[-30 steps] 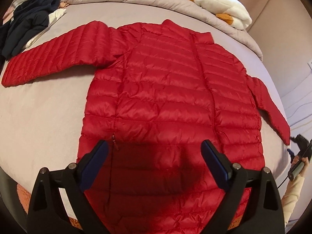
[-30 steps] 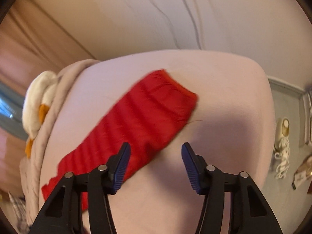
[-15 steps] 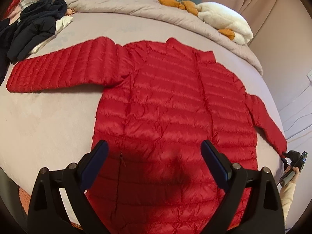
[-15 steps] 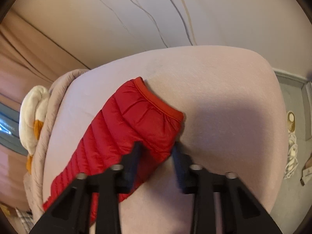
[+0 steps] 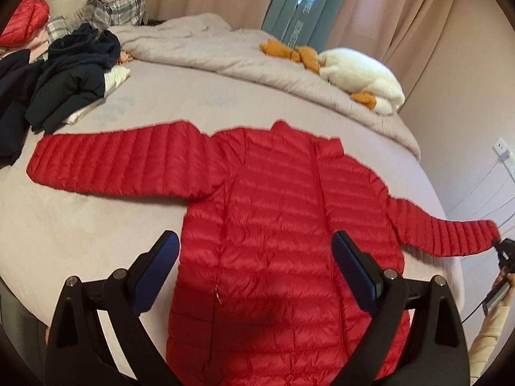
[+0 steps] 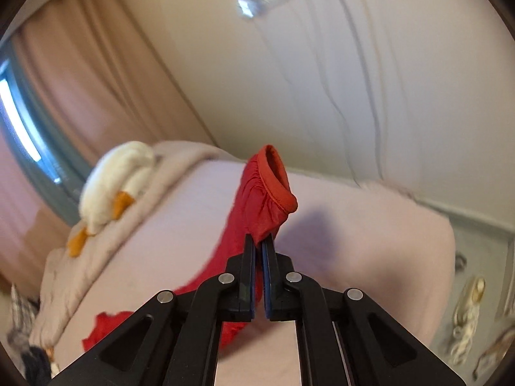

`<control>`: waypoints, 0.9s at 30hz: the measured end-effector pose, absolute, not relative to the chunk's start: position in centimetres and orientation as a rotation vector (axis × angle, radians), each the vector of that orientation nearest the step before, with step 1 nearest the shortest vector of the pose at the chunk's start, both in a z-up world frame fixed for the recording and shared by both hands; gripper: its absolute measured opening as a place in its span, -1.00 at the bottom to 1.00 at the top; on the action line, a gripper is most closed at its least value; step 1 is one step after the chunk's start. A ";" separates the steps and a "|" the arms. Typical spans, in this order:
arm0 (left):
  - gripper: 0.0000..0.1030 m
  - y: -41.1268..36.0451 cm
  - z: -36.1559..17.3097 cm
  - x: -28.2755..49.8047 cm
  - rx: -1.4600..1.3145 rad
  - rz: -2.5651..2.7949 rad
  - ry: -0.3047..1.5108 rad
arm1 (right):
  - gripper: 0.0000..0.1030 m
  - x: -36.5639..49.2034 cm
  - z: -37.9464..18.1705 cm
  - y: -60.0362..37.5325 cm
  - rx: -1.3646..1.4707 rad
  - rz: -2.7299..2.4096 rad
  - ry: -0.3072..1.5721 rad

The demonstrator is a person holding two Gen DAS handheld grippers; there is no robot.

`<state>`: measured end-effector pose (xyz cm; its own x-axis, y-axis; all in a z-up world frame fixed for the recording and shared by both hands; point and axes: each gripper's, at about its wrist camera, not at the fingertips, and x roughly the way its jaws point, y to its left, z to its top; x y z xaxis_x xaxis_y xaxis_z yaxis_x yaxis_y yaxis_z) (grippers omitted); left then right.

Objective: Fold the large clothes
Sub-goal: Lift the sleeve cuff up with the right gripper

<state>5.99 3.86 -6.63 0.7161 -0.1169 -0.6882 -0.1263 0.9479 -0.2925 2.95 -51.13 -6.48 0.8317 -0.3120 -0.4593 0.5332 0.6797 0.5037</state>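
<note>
One red jacket (image 5: 273,241), collar toward pillows (image 5: 122,6), sleeves crosswise.

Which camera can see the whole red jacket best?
The left wrist view: the red jacket lies spread on the bed, both sleeves out. The right wrist view shows only one sleeve's cuff, pinched by the right gripper.

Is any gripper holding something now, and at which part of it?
The right gripper is shut on the red down jacket, pinching the cuff end of one sleeve. The left gripper is open and holds nothing.
</note>
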 end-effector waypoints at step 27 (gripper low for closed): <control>0.88 7.7 0.7 3.2 -0.407 -0.002 0.549 | -0.91 7.8 5.6 -29.4 0.219 0.026 0.288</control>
<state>3.18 7.74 0.75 0.8552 -0.1094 -0.5067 -0.1057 0.9202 -0.3770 7.84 -29.35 5.58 0.9586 0.0562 -0.2790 0.0061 0.9760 0.2177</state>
